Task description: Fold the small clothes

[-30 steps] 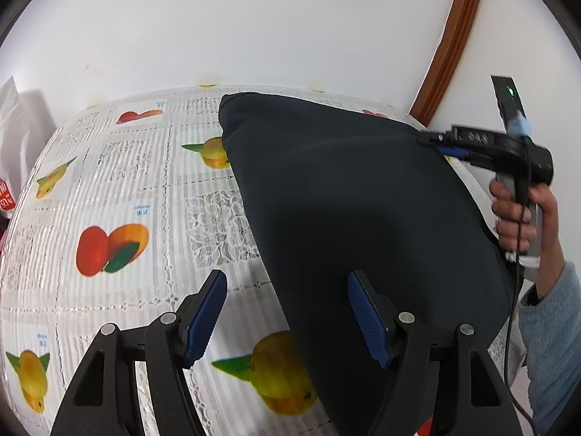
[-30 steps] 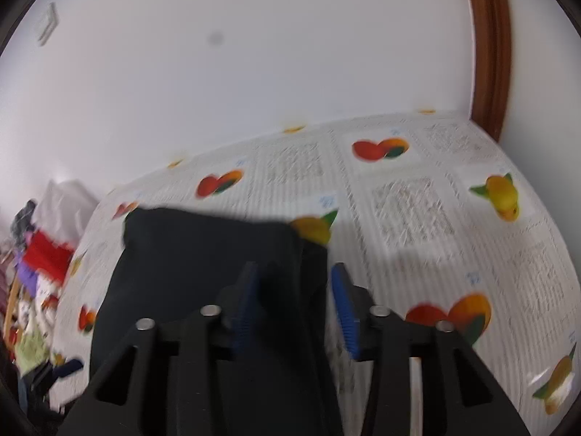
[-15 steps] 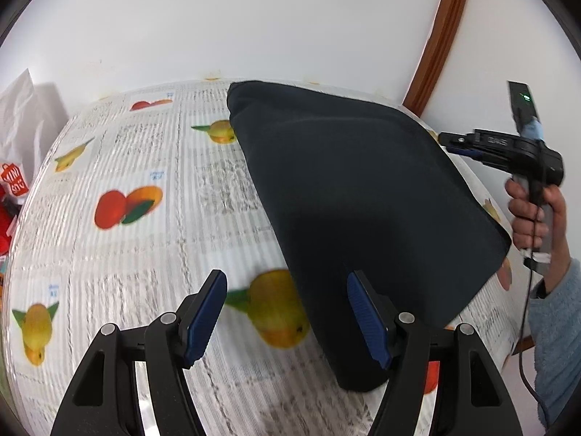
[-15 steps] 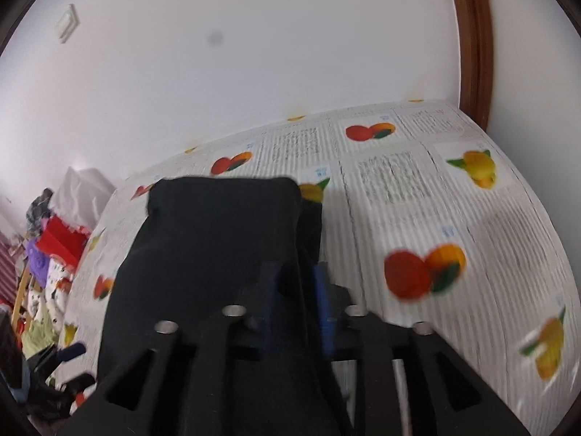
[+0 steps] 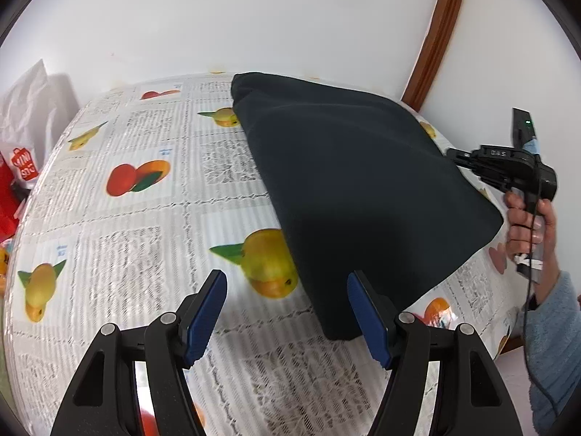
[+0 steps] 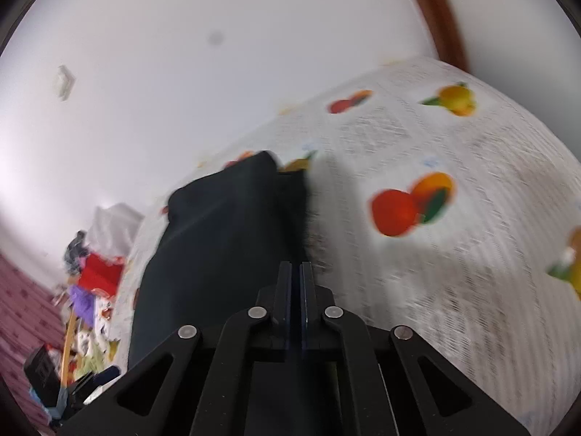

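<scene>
A dark garment (image 5: 356, 181) lies spread on a table covered by a fruit-print tablecloth (image 5: 145, 218); in the left wrist view it fills the centre and right of the frame, its far corner near the white wall (image 5: 254, 18) at the top and its near corner low in the frame, just inside the right-hand blue pad (image 5: 366, 316). The left gripper (image 5: 287, 312) shows at the bottom of that view; its jaws stand wide apart, with the printed cloth and only the garment's edge between them, and the pads press on nothing.

At the right edge of the same view a hand (image 5: 530, 225) in a pale blue sleeve (image 5: 552, 345) holds the right gripper (image 5: 455, 154) by its handle; its tip reaches the garment's right-hand edge, though that view does not show whether it grips the fabric.

In the right wrist view, which is blurred, the right gripper (image 6: 296, 272) sits at the bottom centre; its jaws have just been closing and now stand together with only a thin slit between the pads; no fabric can be made out in the slit. The garment (image 6: 218, 236) stretches from beside the fingers up toward the centre left of the frame, on the tablecloth (image 6: 472, 254); a heap of coloured clothes (image 6: 90, 283) lies at the lower left, beyond the table.
</scene>
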Action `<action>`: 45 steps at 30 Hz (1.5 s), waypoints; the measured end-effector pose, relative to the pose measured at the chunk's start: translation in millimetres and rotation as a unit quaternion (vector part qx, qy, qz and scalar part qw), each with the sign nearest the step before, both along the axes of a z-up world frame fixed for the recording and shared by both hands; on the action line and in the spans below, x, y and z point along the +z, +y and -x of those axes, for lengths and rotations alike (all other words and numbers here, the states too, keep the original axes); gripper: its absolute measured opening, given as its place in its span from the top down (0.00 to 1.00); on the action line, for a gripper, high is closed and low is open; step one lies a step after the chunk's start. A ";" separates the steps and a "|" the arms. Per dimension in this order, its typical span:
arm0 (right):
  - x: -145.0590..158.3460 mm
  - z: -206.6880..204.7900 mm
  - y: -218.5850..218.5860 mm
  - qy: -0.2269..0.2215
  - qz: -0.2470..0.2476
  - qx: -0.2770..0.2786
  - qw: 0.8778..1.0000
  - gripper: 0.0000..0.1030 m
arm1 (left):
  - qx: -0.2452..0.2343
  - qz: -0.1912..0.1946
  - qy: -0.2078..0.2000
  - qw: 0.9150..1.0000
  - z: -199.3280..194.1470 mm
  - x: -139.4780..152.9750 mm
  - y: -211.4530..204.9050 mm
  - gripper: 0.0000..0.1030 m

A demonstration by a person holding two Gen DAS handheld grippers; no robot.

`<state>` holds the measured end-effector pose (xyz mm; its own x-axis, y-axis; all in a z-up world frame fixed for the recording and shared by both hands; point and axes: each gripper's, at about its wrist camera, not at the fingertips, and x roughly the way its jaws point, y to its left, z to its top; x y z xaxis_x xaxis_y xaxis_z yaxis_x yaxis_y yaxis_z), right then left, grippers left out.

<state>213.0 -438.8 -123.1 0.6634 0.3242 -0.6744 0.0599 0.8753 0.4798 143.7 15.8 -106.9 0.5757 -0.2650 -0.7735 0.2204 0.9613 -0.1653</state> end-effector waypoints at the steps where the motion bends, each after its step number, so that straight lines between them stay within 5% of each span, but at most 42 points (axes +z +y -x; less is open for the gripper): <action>1: 4.2 7.8 -1.1 -0.007 0.006 -0.001 1.000 0.96 | 0.001 -0.001 0.000 1.000 3.8 0.7 0.5 0.35; 7: 21.2 70.0 11.6 -0.021 0.158 0.005 0.987 0.90 | -0.003 -0.019 -0.008 1.000 25.2 -1.7 3.5 0.35; 11: 13.5 113.0 13.5 -0.015 0.212 0.023 0.977 0.70 | -0.008 -0.015 -0.005 1.000 35.1 -9.0 6.3 0.35; 17: -16.0 137.6 21.0 0.001 0.200 0.058 0.978 0.65 | -0.042 -0.023 -0.018 0.999 44.3 -11.6 -10.6 0.37; 21: -26.2 128.7 32.9 -0.005 0.168 0.052 0.984 0.63 | -0.058 -0.069 -0.030 0.995 38.8 -15.4 -36.7 0.46; 24: -27.2 118.8 32.7 -0.013 0.135 0.036 0.990 0.62 | -0.061 -0.080 -0.036 0.994 34.5 -14.8 -47.0 0.57; 26: -30.5 111.0 34.4 -0.009 0.123 0.032 0.992 0.62 | -0.054 -0.078 -0.039 0.995 31.4 -11.4 -47.7 0.76; 28: -34.5 106.4 39.4 -0.005 0.121 0.043 0.992 0.78 | -0.046 -0.068 -0.049 0.995 31.1 -7.2 -40.4 0.85; 30: -32.0 108.6 42.3 -0.015 0.134 0.038 0.990 0.89 | -0.038 -0.059 -0.049 0.996 31.8 -7.7 -29.6 0.85; 36: -32.9 111.4 42.2 -0.016 0.138 0.044 0.989 0.88 | -0.032 -0.020 -0.008 0.999 30.2 -22.4 -12.6 0.82; 41: -33.6 108.0 45.3 -0.010 0.145 0.045 0.988 0.83 | -0.045 -0.016 0.003 0.999 29.9 -29.3 -18.1 0.62; 45: -31.7 103.0 50.0 -0.015 0.157 0.042 0.987 0.89 | -0.039 -0.034 -0.017 0.999 23.6 -31.3 -26.7 0.70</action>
